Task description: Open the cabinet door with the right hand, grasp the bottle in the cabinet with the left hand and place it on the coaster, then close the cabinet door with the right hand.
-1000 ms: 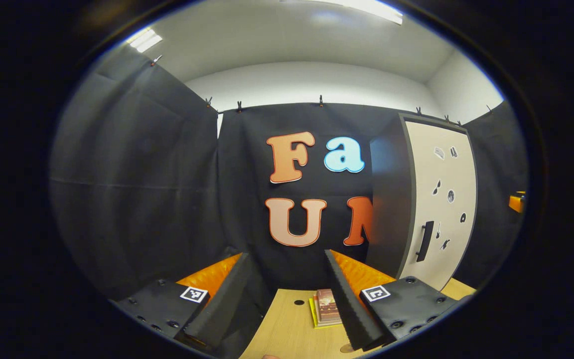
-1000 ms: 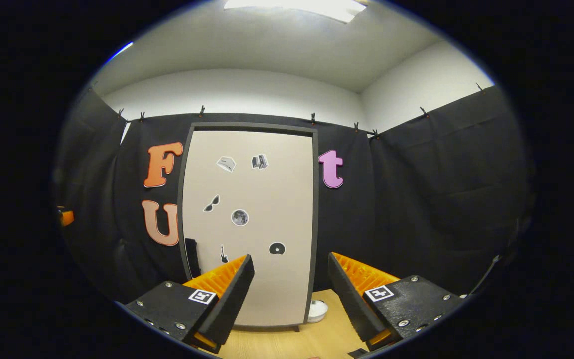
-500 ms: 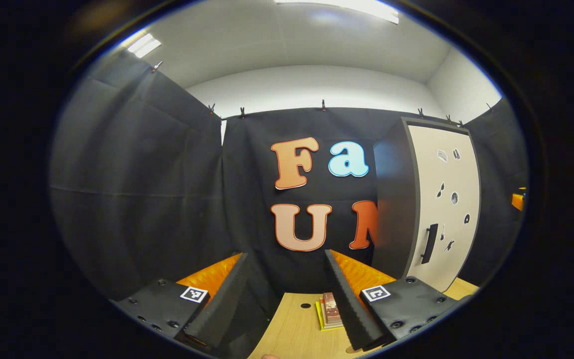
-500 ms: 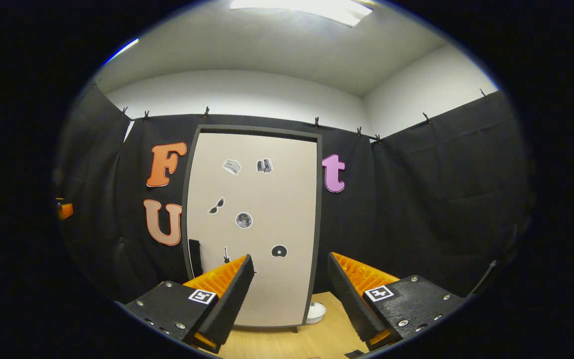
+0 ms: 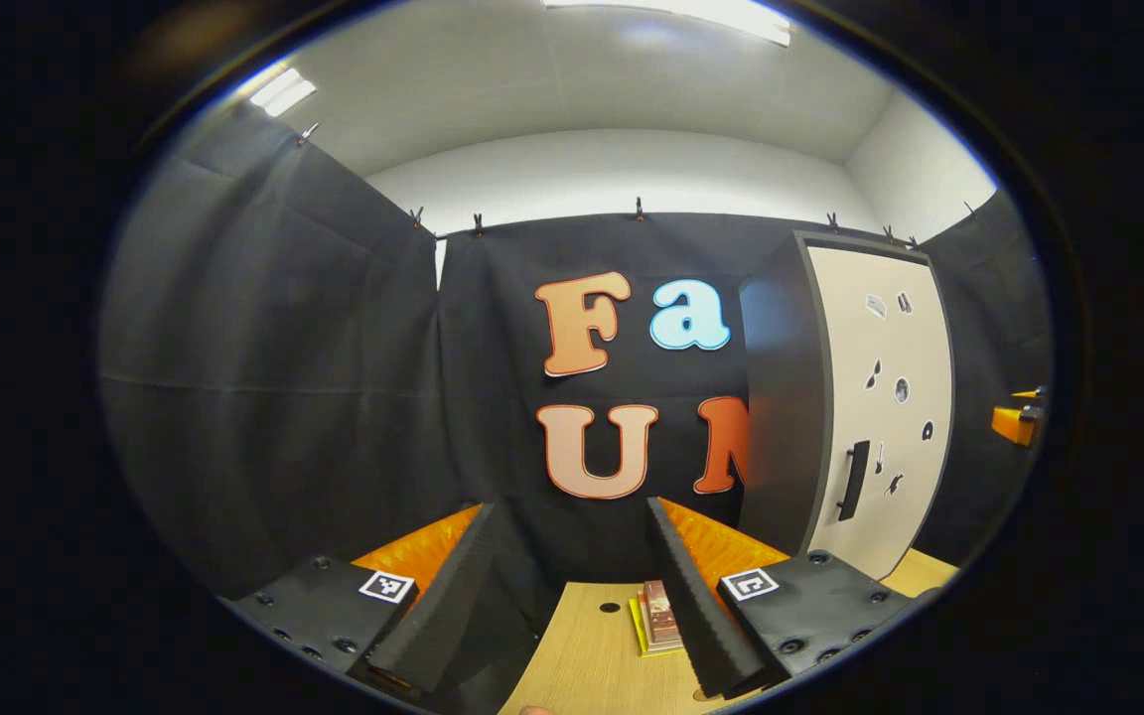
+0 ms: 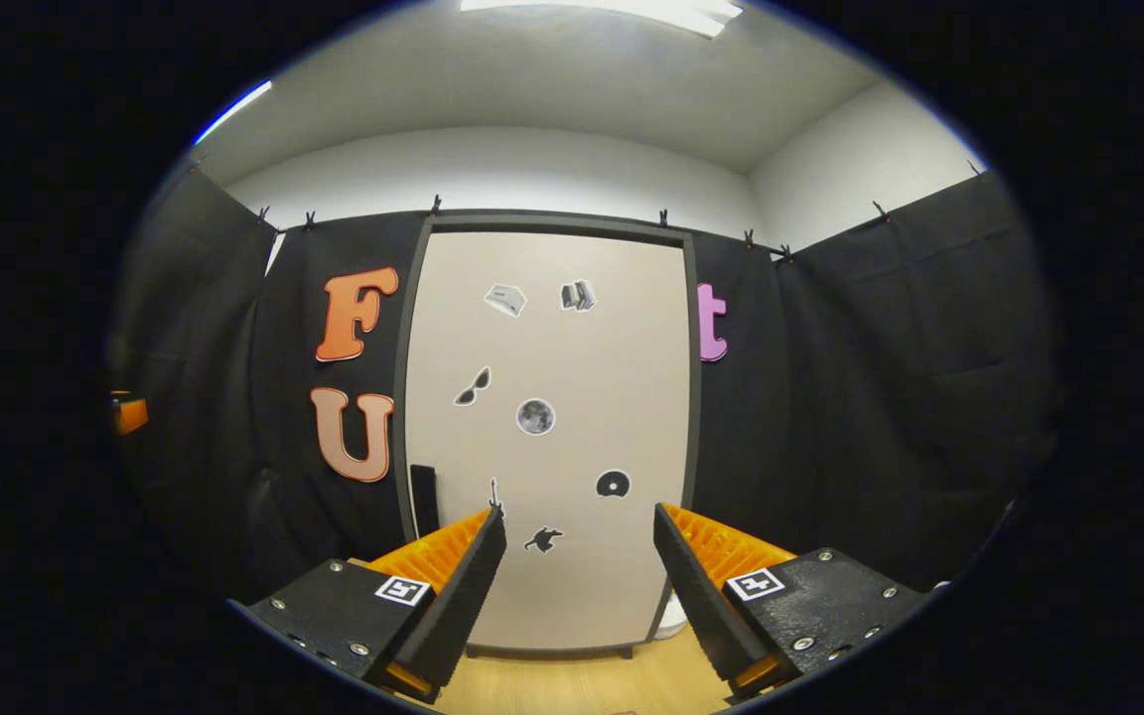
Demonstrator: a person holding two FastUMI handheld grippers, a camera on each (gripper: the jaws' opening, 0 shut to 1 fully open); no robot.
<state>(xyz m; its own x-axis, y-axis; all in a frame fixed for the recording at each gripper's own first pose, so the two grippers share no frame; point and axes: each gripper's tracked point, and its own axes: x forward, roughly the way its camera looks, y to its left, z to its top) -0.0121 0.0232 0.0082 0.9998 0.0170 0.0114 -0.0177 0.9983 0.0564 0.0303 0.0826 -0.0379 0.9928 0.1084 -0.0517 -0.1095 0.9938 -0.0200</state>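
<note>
The cabinet (image 6: 547, 397) stands upright on the table, its beige door closed and dotted with small stickers, so the inside is hidden. A black vertical handle (image 6: 423, 500) sits low on the door's left edge. My right gripper (image 6: 580, 512) is open and empty, facing the lower door with the handle off to its left. In the left gripper view the cabinet (image 5: 880, 397) is at the right with its handle (image 5: 852, 481). My left gripper (image 5: 568, 506) is open and empty, above the table's far left part.
A small stack of flat yellow and reddish items (image 5: 656, 618) lies on the wooden table (image 5: 582, 655) beside a dark hole (image 5: 610, 607). A white object (image 6: 671, 621) sits by the cabinet's right foot. Black cloth walls close in all round.
My right gripper has moved closer to the cabinet door, which now looks larger and more centred. The left gripper has barely shifted.
</note>
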